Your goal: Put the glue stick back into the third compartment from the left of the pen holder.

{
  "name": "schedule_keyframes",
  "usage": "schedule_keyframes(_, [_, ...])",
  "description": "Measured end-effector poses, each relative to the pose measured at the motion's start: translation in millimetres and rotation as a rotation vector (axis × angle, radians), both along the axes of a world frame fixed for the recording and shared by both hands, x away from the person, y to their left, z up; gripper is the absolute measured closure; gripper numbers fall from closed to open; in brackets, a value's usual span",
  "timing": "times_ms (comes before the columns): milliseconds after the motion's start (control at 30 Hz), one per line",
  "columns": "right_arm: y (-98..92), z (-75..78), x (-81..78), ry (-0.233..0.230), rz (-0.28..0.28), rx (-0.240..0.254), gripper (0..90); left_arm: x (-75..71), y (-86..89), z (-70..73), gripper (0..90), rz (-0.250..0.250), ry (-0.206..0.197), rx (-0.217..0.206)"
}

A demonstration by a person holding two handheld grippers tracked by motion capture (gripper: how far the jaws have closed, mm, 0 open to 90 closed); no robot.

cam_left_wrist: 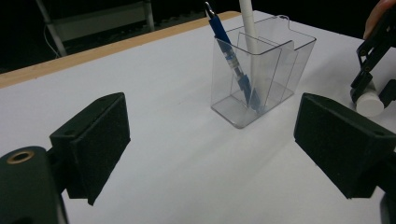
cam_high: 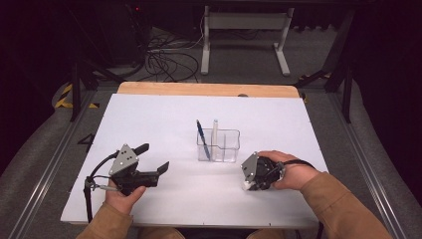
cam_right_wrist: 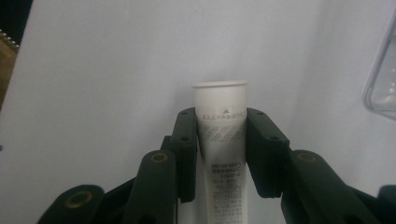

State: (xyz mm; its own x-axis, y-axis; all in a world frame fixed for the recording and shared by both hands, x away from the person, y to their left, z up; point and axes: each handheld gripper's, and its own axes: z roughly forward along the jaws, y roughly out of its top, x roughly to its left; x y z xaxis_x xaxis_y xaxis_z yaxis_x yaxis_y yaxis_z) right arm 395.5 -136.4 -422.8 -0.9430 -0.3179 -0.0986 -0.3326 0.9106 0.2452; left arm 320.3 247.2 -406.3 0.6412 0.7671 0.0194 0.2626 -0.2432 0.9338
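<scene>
Right hand-held gripper (cam_high: 250, 180) is sitting low over the white surface (cam_high: 164, 119), near the front edge, just right of centre in the high view. Its two black jaws are clamping a white tube (cam_right_wrist: 220, 135) from both sides; pads are pressing flat against the tube's printed wall in the right gripper view. Tube is lying along the jaws, its flat end (cam_right_wrist: 220, 87) sticking out past the pad tips. Small dark print is running across and down its body, too blurred to read. In the left gripper view the tube's white end (cam_left_wrist: 370, 102) is showing under the right gripper's black linkage, touching or nearly touching the surface; cannot tell which.

Left hand-held gripper (cam_high: 154, 160) is resting at front left of the surface, well apart from the tube. Jaws are standing wide open, nothing between them, pads aiming toward the middle of the surface.

Clear plastic holder (cam_high: 230, 144) with inner dividers is standing upright mid-surface, between the two grippers and a bit farther back. A blue pen (cam_left_wrist: 229, 60) is leaning tilted in one compartment; a white pen (cam_left_wrist: 249, 28) is standing nearly upright just beside it. Holder's corner (cam_right_wrist: 382, 79) is edging into the right gripper view, near the tube but apart from it.
</scene>
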Motion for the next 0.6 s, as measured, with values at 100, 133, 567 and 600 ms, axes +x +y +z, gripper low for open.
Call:
schedule_keyframes(100, [-1.5, 6.6, -0.6, -0.014, 0.003, 0.017, 67.2, 0.0, 0.1, 0.1, 11.3, 0.001, -0.002, 0.0])
schedule_keyframes(133, [-2.3, 8.7, -1.4, -0.011, -0.003, 0.029, 67.3, -0.1, 0.1, 0.2, 11.3, 0.001, -0.002, 0.0])
schedule_keyframes(567, [-10.2, 31.3, -1.9, 0.001, -0.04, 0.161, 67.3, 0.2, 2.3, 0.7, 11.3, 0.012, -0.01, 0.001])
schedule_keyframes(600, [-10.7, 33.0, -2.2, 0.004, -0.048, 0.173, 67.3, 0.1, 2.3, 0.6, 11.3, 0.012, -0.008, -0.001])
